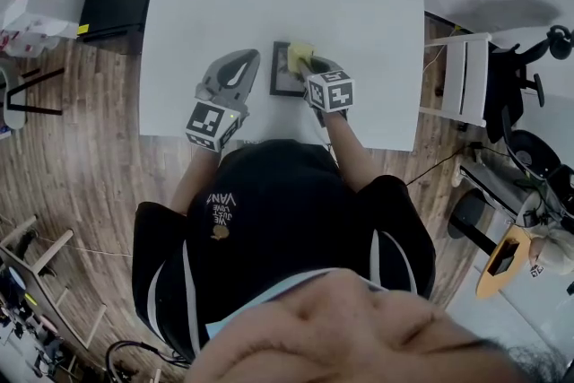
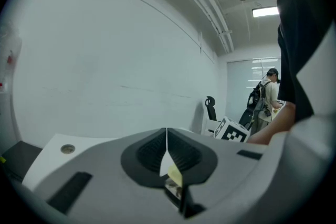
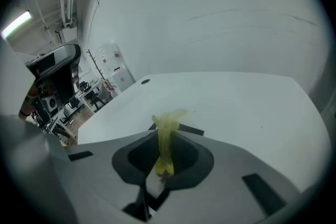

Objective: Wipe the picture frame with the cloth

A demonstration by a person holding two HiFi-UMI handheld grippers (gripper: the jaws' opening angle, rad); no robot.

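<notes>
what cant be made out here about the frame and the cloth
- Head view: the right side of the picture frame lies under the right gripper and the cloth; the picture inside it is too small to tell.
- Cloth against picture frame: no view shows whether they touch; in the right gripper view the jaws block it.
- Left gripper view: the shut jaws of the left gripper leave only a sliver of the picture frame.

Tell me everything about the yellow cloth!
The cloth is yellow, thin and soft-looking, scrunched into a narrow crumpled strip. The right gripper is shut on it, and its ruffled end pokes out past the jaw tips. Seen from the head view, it sits over a far corner of the dark picture frame on the white table. Whether it touches the frame cannot be told.
</notes>
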